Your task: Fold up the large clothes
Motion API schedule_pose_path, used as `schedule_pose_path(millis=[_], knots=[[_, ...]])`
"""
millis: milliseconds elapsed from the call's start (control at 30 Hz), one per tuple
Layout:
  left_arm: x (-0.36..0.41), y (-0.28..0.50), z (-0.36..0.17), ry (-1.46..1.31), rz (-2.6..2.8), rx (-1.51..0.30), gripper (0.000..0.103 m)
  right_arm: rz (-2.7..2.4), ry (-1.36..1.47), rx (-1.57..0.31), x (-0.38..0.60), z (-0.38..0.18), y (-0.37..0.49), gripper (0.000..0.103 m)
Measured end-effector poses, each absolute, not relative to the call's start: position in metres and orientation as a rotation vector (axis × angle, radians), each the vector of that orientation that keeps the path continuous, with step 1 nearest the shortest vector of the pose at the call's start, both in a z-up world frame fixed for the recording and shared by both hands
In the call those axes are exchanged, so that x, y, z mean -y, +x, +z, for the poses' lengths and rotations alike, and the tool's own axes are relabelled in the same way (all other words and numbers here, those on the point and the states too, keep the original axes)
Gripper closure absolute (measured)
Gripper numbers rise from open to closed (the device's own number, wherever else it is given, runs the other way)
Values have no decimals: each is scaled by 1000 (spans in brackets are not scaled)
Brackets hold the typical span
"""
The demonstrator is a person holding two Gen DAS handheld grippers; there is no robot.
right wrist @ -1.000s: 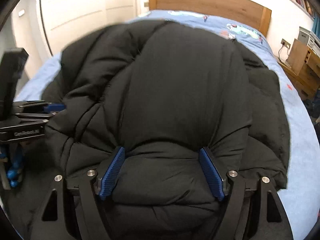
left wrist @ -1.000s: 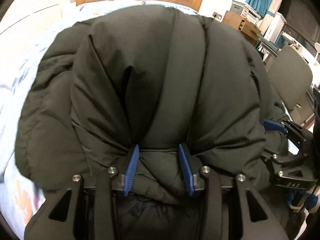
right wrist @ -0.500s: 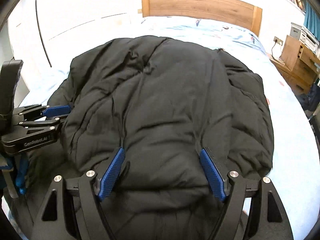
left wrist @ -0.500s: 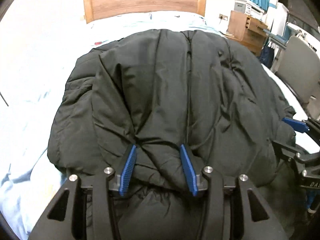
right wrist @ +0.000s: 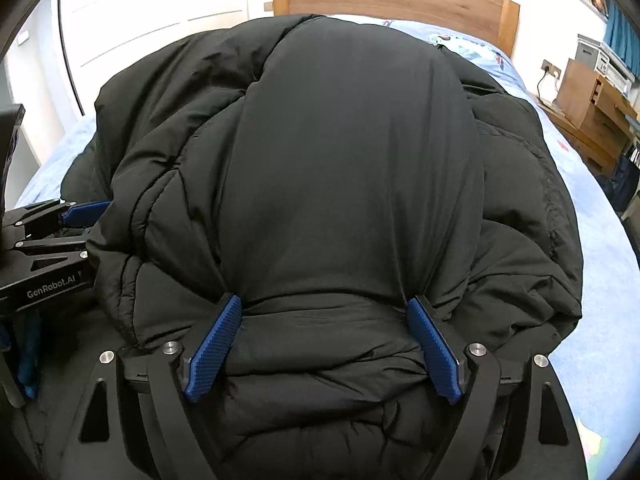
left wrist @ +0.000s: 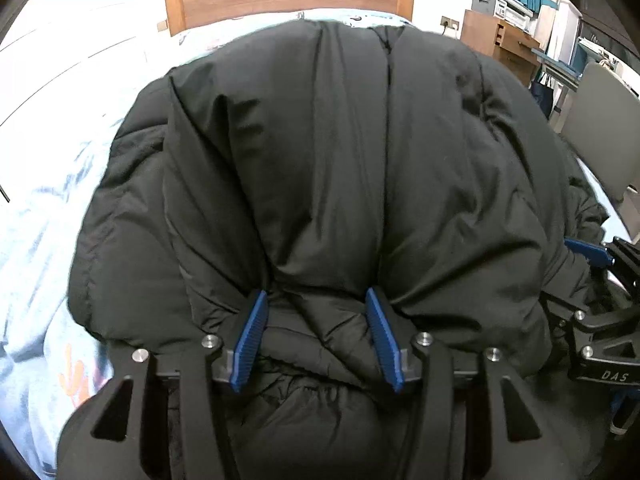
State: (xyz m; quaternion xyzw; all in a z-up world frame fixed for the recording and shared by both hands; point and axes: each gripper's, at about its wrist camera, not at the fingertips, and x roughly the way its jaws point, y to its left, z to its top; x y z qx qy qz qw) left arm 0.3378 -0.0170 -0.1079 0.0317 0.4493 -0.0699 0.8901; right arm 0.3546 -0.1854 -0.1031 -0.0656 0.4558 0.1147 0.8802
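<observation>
Careful, your left gripper (left wrist: pixel 316 334) & right gripper (right wrist: pixel 322 346) each pinch thick jacket (left wrist: pixel 320 168) folds w/ jaws part-closed, so slick fabric could slip out mid-fold near the bed (right wrist: pixel 600 280) edge.

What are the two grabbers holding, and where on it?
Both hold the black puffy coat: left hand-held gripper and right hand-held gripper each pinch a bunched fold at its near edge.

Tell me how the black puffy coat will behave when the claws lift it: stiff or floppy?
The black puffy coat is probably floppy: it drapes and creases around the right claw. It looks light but bulky, since it bulges between the left claw pads. Its smooth shell might slip.
</observation>
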Motion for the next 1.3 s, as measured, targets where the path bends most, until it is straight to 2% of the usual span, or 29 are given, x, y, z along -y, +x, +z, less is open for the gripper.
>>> schedule_pose_path(millis=[167,400,733,1100,1300], knots=[[-2,313,-68,36,-153,-890,54,227,-88,-965,193,-72,334,20],[-45,261,-24,1,-138,-826,54,149,-40,-895,243,-21,260,20],[-138,190,4,-23,-13,-818,54,-45,6,-827,349,29,152,20],[-269,131,-6,-109,211,-832,54,-225,74,-844,416,12,94,20],[-302,119,-32,-192,273,-873,54,-232,94,-886,421,-12,96,20]])
